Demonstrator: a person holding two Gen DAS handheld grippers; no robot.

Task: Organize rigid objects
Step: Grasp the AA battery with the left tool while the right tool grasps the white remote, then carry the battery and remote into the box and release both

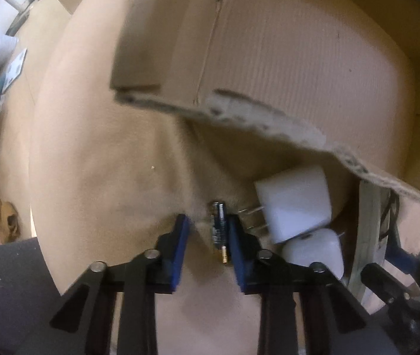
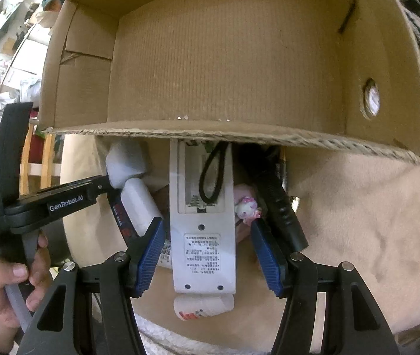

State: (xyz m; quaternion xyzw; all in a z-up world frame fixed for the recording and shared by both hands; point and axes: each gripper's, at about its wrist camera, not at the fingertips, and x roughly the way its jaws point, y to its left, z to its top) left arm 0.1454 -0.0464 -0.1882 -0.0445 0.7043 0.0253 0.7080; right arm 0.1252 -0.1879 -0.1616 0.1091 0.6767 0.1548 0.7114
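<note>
A: Any readable text?
B: "GenRobot.AI" on left gripper (image 2: 115,204) body. White remote (image 2: 203,236) label illegible; it lies below the cardboard box (image 2: 224,74).
A: Tongs?
B: Right gripper (image 2: 207,254) straddles remote, pads clear. Left's narrow, battery (image 1: 218,224) between, contact unclear.

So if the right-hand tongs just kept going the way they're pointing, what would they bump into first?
Most likely the long white device lying back-up between the right tongs; its body sits directly in their path, though how far beneath the tips is unclear.
</note>
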